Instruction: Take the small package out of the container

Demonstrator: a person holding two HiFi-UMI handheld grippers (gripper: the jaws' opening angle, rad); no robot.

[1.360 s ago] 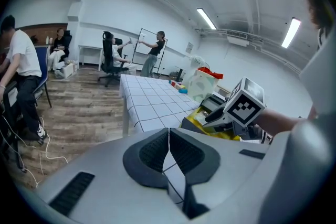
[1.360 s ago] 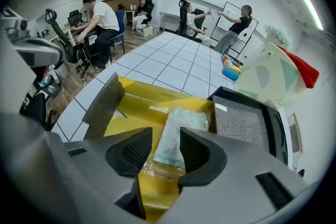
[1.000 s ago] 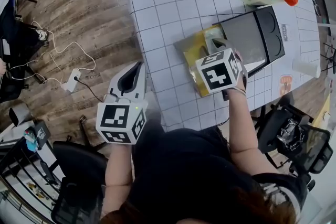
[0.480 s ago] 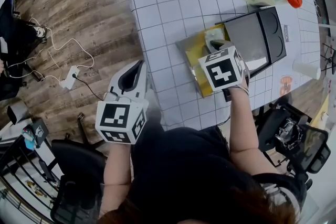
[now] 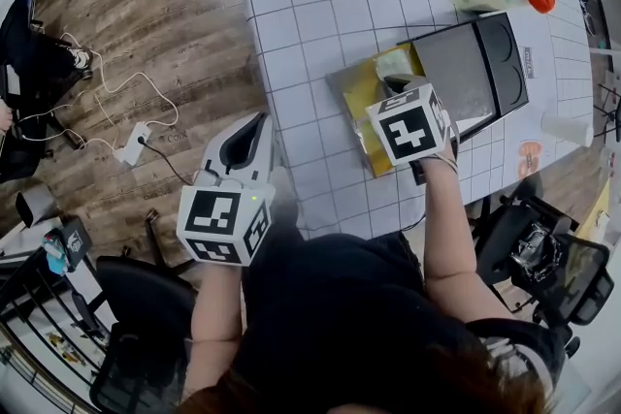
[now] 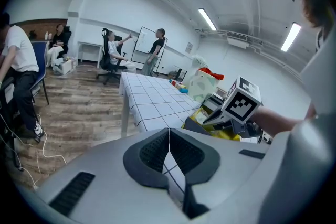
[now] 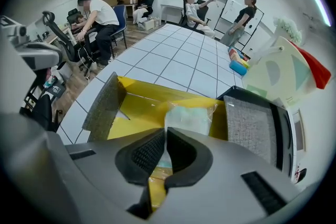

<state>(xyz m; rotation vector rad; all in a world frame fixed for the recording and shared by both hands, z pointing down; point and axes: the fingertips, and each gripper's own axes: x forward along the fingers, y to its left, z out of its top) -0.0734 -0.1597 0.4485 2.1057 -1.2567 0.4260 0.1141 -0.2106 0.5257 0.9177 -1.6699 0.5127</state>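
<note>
The right tool (image 7: pixel 165 136) is closing its jaws on a pale-green, clear-wrapped small package (image 7: pixel 189 117).

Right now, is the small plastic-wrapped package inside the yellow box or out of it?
Inside. The small pale-green plastic-wrapped package stands within the yellow cardboard box; the right gripper is closing its fingers on it.

The small package (image 7: pixel 189 117) has shiny see-through plastic wrap. The yellow container (image 7: pixel 140 107) looks smooth. The floor (image 5: pixel 146 15) at nine o'clock is wood.
</note>
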